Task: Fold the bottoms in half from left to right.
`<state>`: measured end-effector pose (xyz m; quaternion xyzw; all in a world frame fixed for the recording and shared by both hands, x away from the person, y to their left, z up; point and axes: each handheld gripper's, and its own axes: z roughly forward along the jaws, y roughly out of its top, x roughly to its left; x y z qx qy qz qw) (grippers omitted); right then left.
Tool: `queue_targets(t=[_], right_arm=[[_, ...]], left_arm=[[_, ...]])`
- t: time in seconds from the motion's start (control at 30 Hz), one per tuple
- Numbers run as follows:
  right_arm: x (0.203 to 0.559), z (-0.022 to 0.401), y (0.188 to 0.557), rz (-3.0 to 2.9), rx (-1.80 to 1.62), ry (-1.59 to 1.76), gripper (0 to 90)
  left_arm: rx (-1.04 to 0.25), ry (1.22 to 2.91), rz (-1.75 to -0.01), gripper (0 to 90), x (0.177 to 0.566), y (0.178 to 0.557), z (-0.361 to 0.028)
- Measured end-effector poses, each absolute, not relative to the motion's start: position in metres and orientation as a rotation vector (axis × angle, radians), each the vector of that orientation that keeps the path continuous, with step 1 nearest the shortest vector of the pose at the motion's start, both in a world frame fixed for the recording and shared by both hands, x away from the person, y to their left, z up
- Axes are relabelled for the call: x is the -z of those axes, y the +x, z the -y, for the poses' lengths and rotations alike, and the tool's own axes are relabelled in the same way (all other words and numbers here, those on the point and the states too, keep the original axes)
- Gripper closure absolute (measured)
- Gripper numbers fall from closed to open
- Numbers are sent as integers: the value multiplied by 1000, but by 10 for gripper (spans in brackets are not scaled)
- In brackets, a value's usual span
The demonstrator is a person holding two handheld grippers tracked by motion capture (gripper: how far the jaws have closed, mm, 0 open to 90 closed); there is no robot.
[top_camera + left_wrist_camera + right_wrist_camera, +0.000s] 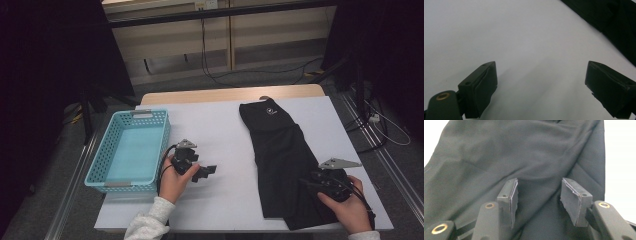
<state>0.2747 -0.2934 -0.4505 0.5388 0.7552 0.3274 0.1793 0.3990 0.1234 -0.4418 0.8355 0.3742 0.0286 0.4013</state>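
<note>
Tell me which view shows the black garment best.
The high view: the whole garment lies on the table. The right gripper view gives close-up folds beyond its jaws; the left gripper view catches one dark edge at upper right.

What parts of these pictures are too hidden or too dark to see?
- High view: the right gripper has its jaw tips lost against the black garment, dark on dark.
- High view: the garment's near right corner sits under the right hand.
- High view: the small white logo is too tiny to read.
- Left gripper view: the garment is cut off by the top right edge.
- Right gripper view: whether the pads touch the cloth.
</note>
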Motion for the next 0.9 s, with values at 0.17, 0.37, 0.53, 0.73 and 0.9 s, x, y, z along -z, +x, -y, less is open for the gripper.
queue_targets(t=[0.17,0.37,0.53,0.73,0.9], right_arm=[[450,286,275,-2156,-917,1498,506],[450,279,275,-2180,-913,1474,551],[449,275,275,-2201,-915,1457,599],[449,274,275,-2209,-922,1450,668],[449,273,275,-2222,-934,1451,711]], left_arm=[[-69,2110,-941,108,440,399,-123],[-56,2109,-933,106,439,397,-121],[-42,2099,-941,105,439,397,-121],[-22,2085,-947,104,439,397,-120],[-5,2077,-943,102,438,396,-120]])
